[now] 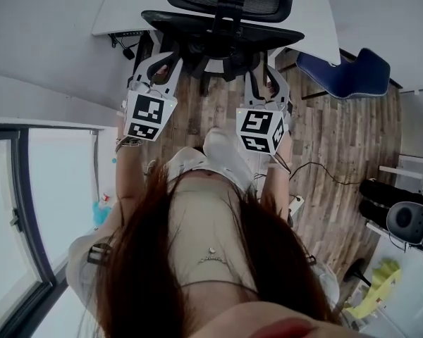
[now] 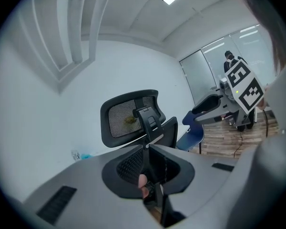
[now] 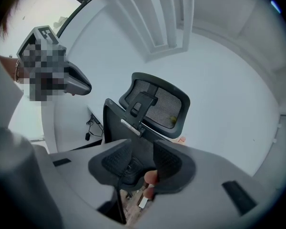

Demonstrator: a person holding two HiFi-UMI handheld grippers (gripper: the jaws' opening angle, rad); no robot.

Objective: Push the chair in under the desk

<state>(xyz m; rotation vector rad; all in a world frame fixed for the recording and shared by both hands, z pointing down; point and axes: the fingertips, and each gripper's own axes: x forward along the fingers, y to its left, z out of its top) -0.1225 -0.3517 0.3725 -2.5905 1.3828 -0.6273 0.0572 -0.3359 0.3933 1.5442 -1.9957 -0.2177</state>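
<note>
A black mesh office chair (image 1: 225,30) stands with its back towards me, its seat partly under the white desk (image 1: 123,5). My left gripper (image 1: 155,63) reaches towards the left side of the chair's back, and my right gripper (image 1: 266,83) towards the right side. In the left gripper view the pads (image 2: 133,163) nearly meet, with only a thin slit and nothing held; the chair's headrest (image 2: 128,118) lies beyond them. In the right gripper view the jaws of the right gripper (image 3: 142,149) stand apart, and the dark chair back (image 3: 117,123) shows through the gap.
A blue chair (image 1: 345,72) stands to the right of the desk. Cables and a plug (image 1: 127,44) hang under the desk's left end. A black cable (image 1: 324,171) runs over the wooden floor. Glass panels (image 1: 28,189) line the left; dark equipment (image 1: 402,217) sits right.
</note>
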